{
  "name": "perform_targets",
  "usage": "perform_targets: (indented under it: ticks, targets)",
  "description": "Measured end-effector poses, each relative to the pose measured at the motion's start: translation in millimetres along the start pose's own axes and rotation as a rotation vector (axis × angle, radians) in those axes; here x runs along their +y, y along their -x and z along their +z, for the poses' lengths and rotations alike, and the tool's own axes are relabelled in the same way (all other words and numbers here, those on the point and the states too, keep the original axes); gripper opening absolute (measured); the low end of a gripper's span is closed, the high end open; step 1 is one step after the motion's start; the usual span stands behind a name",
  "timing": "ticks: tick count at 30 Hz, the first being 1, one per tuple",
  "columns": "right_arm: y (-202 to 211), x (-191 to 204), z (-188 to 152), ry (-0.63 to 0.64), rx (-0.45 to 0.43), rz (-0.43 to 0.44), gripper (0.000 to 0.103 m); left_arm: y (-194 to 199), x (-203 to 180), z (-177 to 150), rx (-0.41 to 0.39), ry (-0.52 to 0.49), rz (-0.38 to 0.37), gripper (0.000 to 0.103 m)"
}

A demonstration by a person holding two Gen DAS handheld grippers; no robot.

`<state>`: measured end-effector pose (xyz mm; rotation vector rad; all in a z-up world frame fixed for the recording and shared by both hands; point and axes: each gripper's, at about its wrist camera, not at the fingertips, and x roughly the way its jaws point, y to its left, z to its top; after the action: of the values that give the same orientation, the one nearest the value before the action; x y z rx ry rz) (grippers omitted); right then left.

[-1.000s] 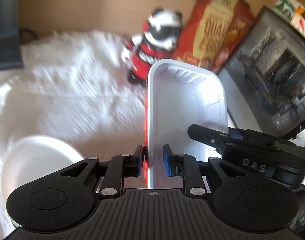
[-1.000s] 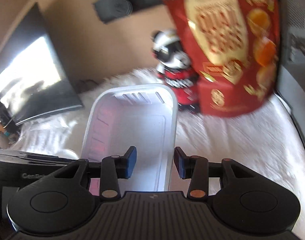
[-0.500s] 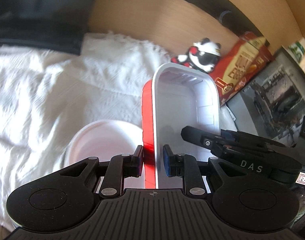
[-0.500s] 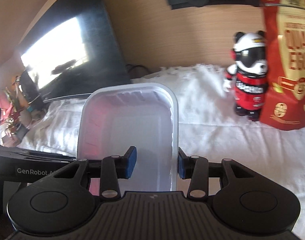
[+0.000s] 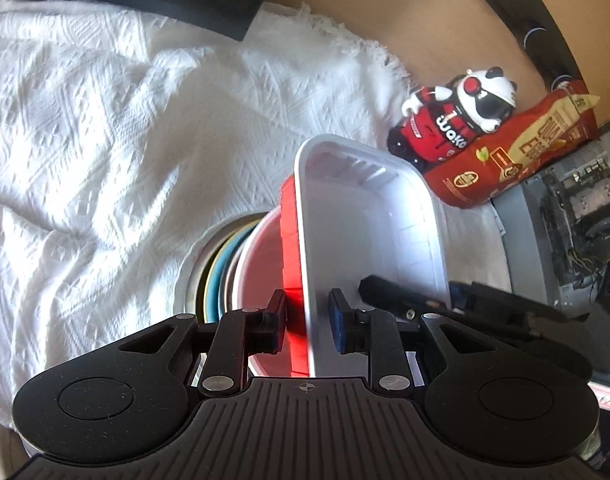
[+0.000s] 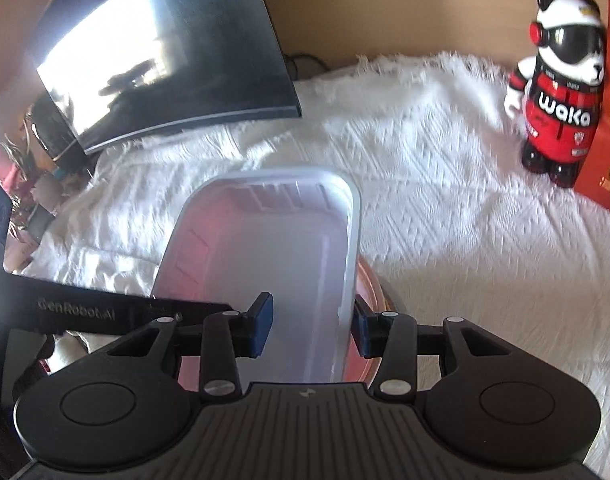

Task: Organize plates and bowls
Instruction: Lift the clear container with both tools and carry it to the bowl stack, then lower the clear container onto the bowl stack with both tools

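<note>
The white cloth (image 5: 105, 128) is filling most of both views now, w/ the monitor (image 6: 165, 52) at the back; a sec ago the snack bag (image 5: 513, 152) and panda figurine (image 5: 453, 120) were looming close, now they're sitting off to the right, so both hands have been carrying the load across and down toward the left part of the cloth. The rectangular white tray (image 5: 369, 232), red on its outer wall, is now hanging right over the stack of round dishes (image 5: 221, 268) — metal rim outermost, blue and yellow rims nested inside, white bowl on top. That stack was barely in frame a sec ago. Judging by this, the tray is about to be set onto the stack, so the drop-off is basically here.

Both grippers are pitching steeply downward, side by side, each on one long wall of the tray. The left gripper (image 5: 307, 320) is straddling the left wall, and its jaws are opening: gaps are showing between pads and wall, so it's letting go. The right gripper (image 6: 311, 330) is sitting narrow, its right pad against the tray's right rim, the left pad standing clear inside the tray; can't tell whether it's actually clamping.
</note>
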<state>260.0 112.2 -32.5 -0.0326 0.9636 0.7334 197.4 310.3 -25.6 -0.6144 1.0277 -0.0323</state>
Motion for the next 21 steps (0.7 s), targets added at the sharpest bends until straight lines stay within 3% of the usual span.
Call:
perform_targets:
  ticks: [7, 17, 21]
  targets:
    - [-8.1, 2.6, 5.8, 0.010, -0.020, -0.039, 0.042, -2.4, 8.4, 13.5, -0.051, 0.002, 0.030, 0.025]
    - [-10.8, -0.2, 8.4, 0.005, -0.029, -0.044, 0.040, -5.3, 11.9, 20.2, -0.049, 0.013, 0.020, 0.022]
    - [-9.5, -2.2, 7.1, 0.008, -0.035, -0.060, 0.040, -7.3, 0.7, 18.0, -0.025, -0.042, 0.001, 0.022]
